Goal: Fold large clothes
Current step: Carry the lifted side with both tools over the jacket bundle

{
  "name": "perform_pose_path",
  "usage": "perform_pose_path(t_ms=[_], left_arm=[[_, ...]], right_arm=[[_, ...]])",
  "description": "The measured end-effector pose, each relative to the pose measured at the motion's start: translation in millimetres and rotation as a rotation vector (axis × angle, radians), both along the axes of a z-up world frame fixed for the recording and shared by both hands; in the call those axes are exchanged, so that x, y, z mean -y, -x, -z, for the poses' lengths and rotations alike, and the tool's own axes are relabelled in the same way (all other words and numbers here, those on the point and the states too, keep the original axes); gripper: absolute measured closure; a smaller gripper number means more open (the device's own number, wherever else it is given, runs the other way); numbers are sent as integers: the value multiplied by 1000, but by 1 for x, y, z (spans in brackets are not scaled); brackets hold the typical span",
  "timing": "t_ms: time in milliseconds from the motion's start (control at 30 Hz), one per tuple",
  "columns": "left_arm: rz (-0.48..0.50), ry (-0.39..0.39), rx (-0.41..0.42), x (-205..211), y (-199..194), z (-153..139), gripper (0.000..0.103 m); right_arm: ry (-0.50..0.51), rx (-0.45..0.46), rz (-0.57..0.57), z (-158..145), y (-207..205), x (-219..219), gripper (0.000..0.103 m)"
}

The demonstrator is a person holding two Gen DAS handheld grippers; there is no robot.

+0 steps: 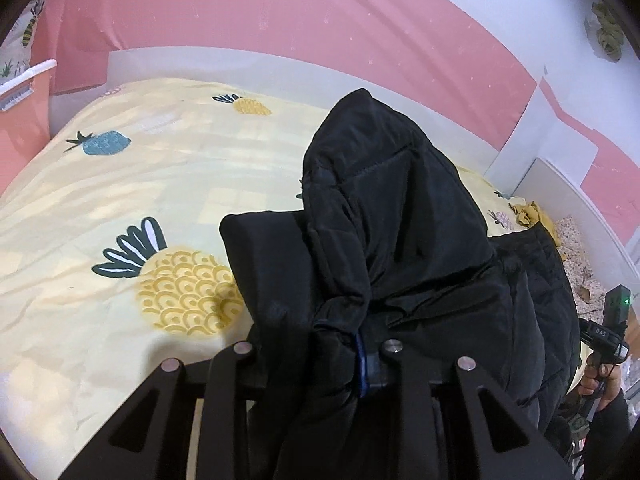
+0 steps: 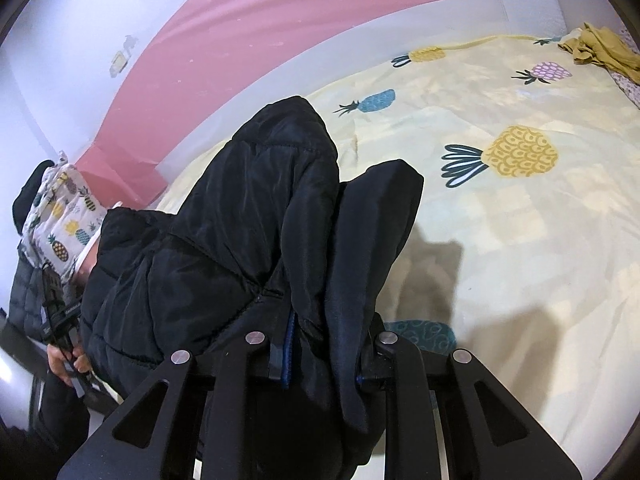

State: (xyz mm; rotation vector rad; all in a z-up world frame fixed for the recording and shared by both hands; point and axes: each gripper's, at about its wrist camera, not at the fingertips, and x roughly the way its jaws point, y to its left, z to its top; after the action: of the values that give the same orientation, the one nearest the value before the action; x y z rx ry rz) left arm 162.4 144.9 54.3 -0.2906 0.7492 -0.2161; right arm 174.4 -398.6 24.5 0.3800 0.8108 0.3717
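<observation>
A black quilted jacket [image 1: 400,208] is held up above a bed. My left gripper [image 1: 320,280] is shut on a bunched edge of it; the cloth stands up between the fingers and hides the right one. In the right wrist view the same black jacket [image 2: 240,216] hangs from my right gripper [image 2: 320,264], which is shut on another part of its edge. The jacket spans between the two grippers. The right gripper also shows at the far right of the left wrist view [image 1: 608,340], in a hand.
The bed has a pale yellow sheet with pineapple prints [image 1: 120,200], also in the right wrist view [image 2: 520,240]. A mustard cloth [image 2: 600,50] lies at its far corner. A pineapple-print pillow [image 2: 64,216] is at left. Pink and white walls [image 1: 280,20] stand behind.
</observation>
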Motion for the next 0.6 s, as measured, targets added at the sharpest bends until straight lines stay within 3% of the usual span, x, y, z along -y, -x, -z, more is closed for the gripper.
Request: perform_pose_path(t_ms=[267, 600], left_arm=[[-28, 1, 29, -18, -15, -7, 75], [-106, -35, 47, -83, -78, -20, 75]], right_arm=[[-27, 37, -14, -7, -9, -12, 82], [-50, 47, -73, -6, -91, -83, 82]])
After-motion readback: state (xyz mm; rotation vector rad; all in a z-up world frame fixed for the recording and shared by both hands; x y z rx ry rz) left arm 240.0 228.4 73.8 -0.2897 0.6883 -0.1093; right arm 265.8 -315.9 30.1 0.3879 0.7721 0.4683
